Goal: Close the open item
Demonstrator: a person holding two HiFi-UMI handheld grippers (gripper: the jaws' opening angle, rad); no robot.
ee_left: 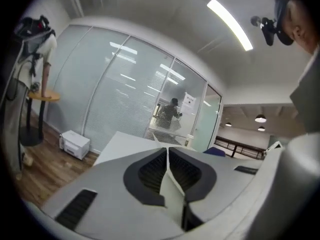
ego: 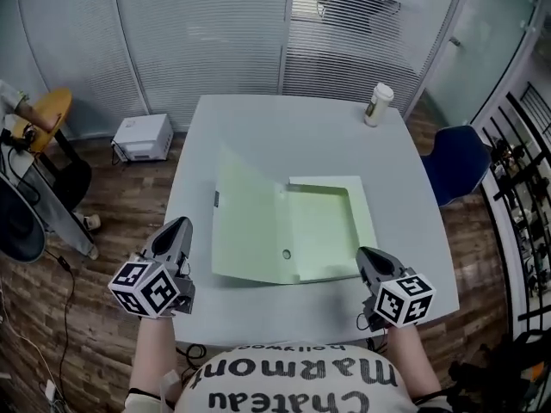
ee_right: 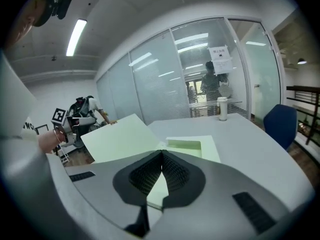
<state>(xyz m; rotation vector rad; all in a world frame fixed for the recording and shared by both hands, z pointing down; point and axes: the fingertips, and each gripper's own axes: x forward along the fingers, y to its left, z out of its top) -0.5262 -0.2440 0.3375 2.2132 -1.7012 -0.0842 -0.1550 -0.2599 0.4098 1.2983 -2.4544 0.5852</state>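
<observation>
Progress on the closing looks like none yet, by my reading. The pale green cardboard box file (ego: 331,231) lies wide open in the middle of the light grey table (ego: 284,127). Its shallow tray sits flat, and its broad lid (ego: 245,222) is swung out to the left of the tray, propped at a slant rather than lying down.

My left claw (ego: 176,226) hangs just off the file's near left corner, close to the lid's front edge but not touching it as far as I can tell. Its own view shows the tips drawn together with nothing between them. My right claw (ego: 366,255) sits just off the file's near right corner, also apart from the file. Its tips meet too, and it holds nothing.

A white lidded paper cup (ego: 377,104) stands well beyond the file's far right corner, out of the way.

So everything is still to do. The lid has to be taken or pushed from its left side, swung over the hinge and laid down on the tray. I expect the light card to flex, so the right claw may need to steady the tray.
</observation>
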